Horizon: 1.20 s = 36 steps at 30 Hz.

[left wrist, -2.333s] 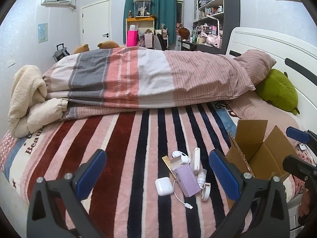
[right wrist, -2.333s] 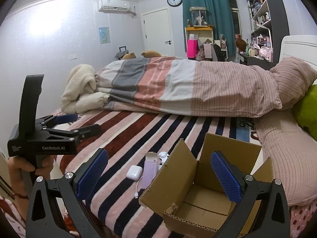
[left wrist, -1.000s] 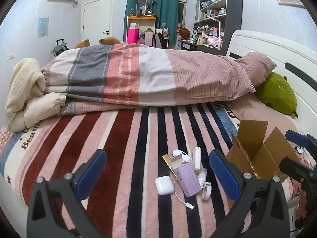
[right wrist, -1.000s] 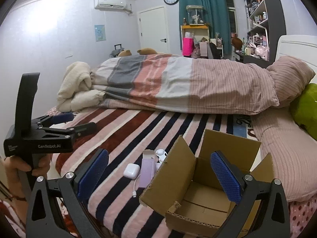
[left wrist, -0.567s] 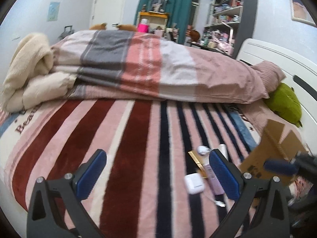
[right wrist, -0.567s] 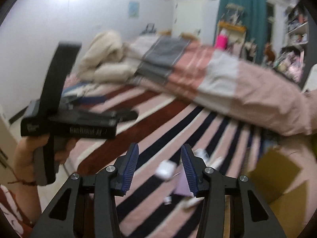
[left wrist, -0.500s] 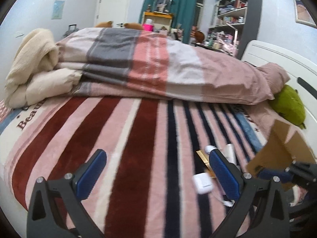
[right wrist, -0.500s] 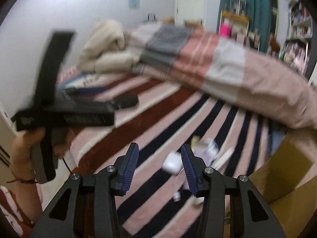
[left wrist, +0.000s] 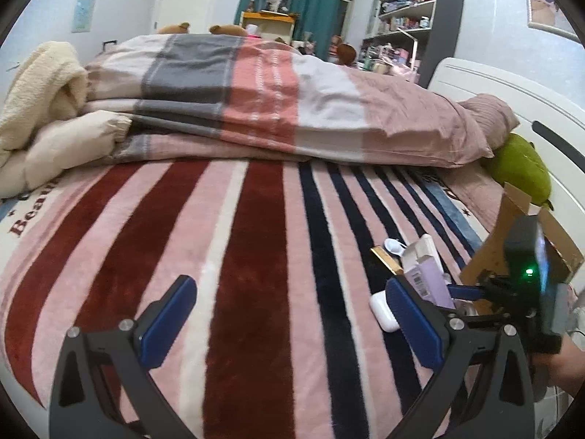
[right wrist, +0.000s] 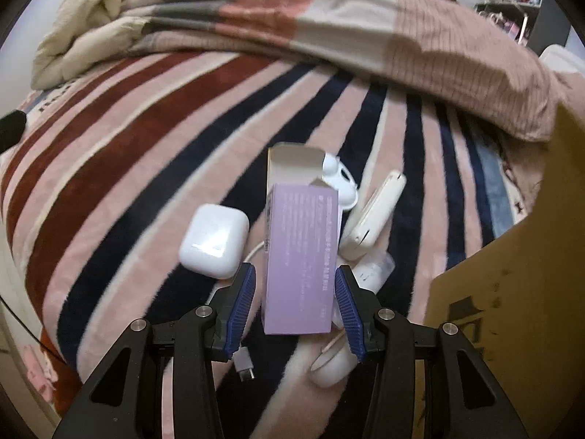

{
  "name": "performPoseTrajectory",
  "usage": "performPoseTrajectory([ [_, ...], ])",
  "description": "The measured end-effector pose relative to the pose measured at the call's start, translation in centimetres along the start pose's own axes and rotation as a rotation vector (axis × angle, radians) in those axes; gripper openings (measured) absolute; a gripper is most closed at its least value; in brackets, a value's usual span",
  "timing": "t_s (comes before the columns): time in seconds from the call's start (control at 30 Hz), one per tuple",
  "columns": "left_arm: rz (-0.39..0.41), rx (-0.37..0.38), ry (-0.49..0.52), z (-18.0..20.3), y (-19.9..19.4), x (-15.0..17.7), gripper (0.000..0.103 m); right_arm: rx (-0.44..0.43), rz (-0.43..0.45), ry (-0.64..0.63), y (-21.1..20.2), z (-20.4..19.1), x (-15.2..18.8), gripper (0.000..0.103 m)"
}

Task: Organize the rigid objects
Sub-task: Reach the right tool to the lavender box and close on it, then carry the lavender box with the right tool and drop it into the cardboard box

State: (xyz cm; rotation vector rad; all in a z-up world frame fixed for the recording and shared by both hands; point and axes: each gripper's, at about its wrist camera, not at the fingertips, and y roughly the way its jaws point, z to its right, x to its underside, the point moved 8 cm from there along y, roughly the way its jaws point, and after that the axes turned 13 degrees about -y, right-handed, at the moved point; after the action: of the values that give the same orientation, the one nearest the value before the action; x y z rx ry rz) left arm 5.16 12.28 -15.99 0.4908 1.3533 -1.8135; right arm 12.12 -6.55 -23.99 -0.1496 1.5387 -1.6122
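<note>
My right gripper (right wrist: 292, 309) straddles the lilac carton (right wrist: 301, 259): its blue pads sit on either side of the box's near end, a narrow gap showing at each side, so it is spread and not yet clamped. My right wrist view alone shows the clutter round that carton: a white earbud case (right wrist: 215, 240) just to its left, a cable plug (right wrist: 245, 363) below it, a cream power bank (right wrist: 374, 216) to its right and a loose earbud (right wrist: 338, 175) beyond its open flap. The cardboard box (right wrist: 512, 292) rises just beside them on the right.

My left gripper (left wrist: 289, 323) hangs wide apart and empty over the striped blanket (left wrist: 226, 241). Only this view shows my right gripper (left wrist: 462, 289) from the side, its body partly covering the cardboard box (left wrist: 512, 216). Farther off lie the folded duvet (left wrist: 278, 98), a green plush (left wrist: 523, 168) and shelves (left wrist: 406, 25).
</note>
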Motion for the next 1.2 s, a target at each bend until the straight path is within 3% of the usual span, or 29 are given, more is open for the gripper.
performPoseTrajectory([
  [0.07, -0.007, 0.032, 0.006, 0.7, 0.0, 0.0, 0.103, -0.012, -0.006, -0.003, 0.4, 0.1, 0.2, 0.035],
  [0.17, -0.031, 0.098, 0.013, 2.1, 0.0, -0.4, 0.102, -0.011, 0.039, -0.027, -0.6, -0.1, -0.3, 0.034],
  [0.37, -0.085, 0.337, 0.055, 8.7, -1.6, -2.0, 0.095, -0.152, 0.223, -0.091, -7.8, -2.1, -3.6, 0.034],
  [0.47, -0.107, 0.421, 0.086, 12.7, -2.5, -3.2, 0.073, -0.211, 0.319, -0.115, -12.1, -2.4, -5.1, 0.034],
  [0.53, -0.117, 0.463, 0.093, 14.8, -3.0, -3.7, 0.052, -0.214, 0.368, -0.127, -14.4, -2.0, -5.7, 0.034],
  [0.6, -0.134, 0.522, 0.113, 17.6, -3.6, -4.0, 0.037, -0.204, 0.408, -0.124, -16.6, -0.8, -5.7, 0.034],
  [0.63, -0.143, 0.543, 0.124, 18.8, -3.6, -4.1, 0.035, -0.199, 0.420, -0.118, -17.3, -0.1, -5.6, 0.034],
  [0.93, -0.275, 0.601, 0.280, 31.8, -1.4, -2.0, 0.035, -0.150, 0.424, 0.055, -20.3, 9.7, -0.3, 0.034],
  [1.07, -0.402, 0.583, 0.336, 35.9, 1.6, 0.3, 0.035, -0.136, 0.345, 0.127, -19.8, 14.0, 2.6, 0.034],
  [1.2, -0.508, 0.529, 0.366, 37.0, 3.8, 2.6, 0.036, -0.136, 0.229, 0.141, -17.7, 15.7, 4.6, 0.034],
])
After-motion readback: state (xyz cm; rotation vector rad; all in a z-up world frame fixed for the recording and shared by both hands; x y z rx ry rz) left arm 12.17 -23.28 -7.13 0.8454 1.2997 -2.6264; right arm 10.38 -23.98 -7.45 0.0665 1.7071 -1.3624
